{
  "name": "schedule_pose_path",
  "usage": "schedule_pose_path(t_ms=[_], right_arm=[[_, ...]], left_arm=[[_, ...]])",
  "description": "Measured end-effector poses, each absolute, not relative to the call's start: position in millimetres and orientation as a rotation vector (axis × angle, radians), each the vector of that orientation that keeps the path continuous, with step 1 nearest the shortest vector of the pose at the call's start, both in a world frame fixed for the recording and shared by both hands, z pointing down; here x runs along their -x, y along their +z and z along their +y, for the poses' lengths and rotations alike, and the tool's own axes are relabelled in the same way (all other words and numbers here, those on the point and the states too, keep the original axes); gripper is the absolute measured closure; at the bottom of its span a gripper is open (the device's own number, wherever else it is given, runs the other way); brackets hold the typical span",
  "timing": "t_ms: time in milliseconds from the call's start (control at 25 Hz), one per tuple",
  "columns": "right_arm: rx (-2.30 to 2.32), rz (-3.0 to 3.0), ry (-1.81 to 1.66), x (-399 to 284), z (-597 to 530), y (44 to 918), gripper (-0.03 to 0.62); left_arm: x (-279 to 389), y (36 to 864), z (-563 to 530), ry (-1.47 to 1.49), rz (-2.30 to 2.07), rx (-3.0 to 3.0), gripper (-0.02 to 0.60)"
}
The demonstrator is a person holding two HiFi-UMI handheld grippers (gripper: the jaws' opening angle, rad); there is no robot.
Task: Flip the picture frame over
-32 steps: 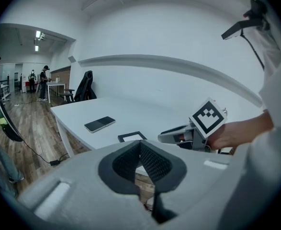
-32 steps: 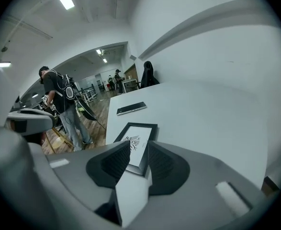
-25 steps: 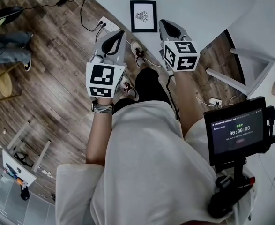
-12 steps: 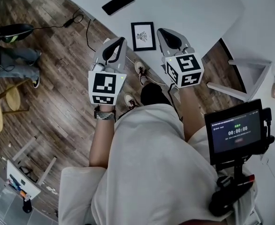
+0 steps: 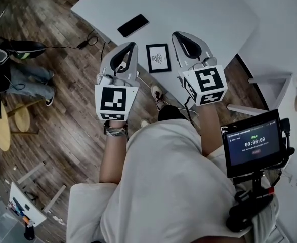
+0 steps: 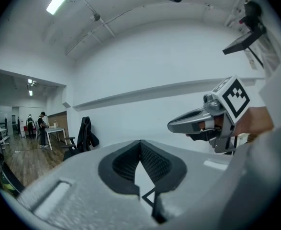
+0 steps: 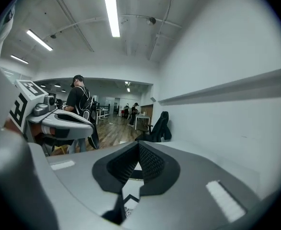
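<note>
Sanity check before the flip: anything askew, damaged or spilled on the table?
Nothing stands out. The picture frame lies flat, picture side up, near the edge of the table, looking intact; a phone lies apart from it. No spill visible.

White table (image 5: 214, 14), picture frame (image 5: 158, 58) and black phone (image 5: 133, 25) on it

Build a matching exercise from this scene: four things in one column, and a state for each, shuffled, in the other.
1. picture frame
2. phone
3. mounted screen
4. right gripper

A. shows a timer
B. face up, drawing visible
C. plain black, nothing showing
D. shut, empty

Pairs: 1-B, 2-C, 3-A, 4-D
</note>
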State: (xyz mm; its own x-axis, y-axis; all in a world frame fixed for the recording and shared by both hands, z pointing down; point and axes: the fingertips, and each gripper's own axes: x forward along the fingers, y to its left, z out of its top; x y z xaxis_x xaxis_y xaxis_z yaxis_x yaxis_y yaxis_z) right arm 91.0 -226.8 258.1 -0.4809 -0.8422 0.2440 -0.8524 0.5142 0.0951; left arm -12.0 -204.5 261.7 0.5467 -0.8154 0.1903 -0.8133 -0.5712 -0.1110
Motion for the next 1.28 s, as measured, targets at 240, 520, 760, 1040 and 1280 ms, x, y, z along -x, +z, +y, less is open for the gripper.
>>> schedule_pose_path(t_ms=[240, 520, 760, 1040, 1280], right_arm=[[-1.439, -2.575, -0.036, -89.9, -222.0, 215.6, 0.592], [-1.507, -2.627, -0.146, -91.1, -215.0, 163.6, 0.592], [-1.507, -2.653, -0.205, -88.1, -207.3, 141.4, 0.592], [-1.488, -2.648, -0.232, -85.3, -204.3, 133.9, 0.592], [-1.469, -2.658, -0.223, -79.7, -202.7, 133.0, 0.592]], left_arm=[[6.8, 232.1, -200.6, -0.307, 1.416, 2.671, 0.578], [14.2, 185.6, -194.4, -0.267, 1.415, 2.558, 0.580], [18.2, 156.3, -185.2, -0.250, 1.420, 2.475, 0.580], [18.1, 147.5, -180.5, -0.240, 1.414, 2.456, 0.579], [22.2, 143.9, -177.3, -0.238, 1.427, 2.447, 0.580]])
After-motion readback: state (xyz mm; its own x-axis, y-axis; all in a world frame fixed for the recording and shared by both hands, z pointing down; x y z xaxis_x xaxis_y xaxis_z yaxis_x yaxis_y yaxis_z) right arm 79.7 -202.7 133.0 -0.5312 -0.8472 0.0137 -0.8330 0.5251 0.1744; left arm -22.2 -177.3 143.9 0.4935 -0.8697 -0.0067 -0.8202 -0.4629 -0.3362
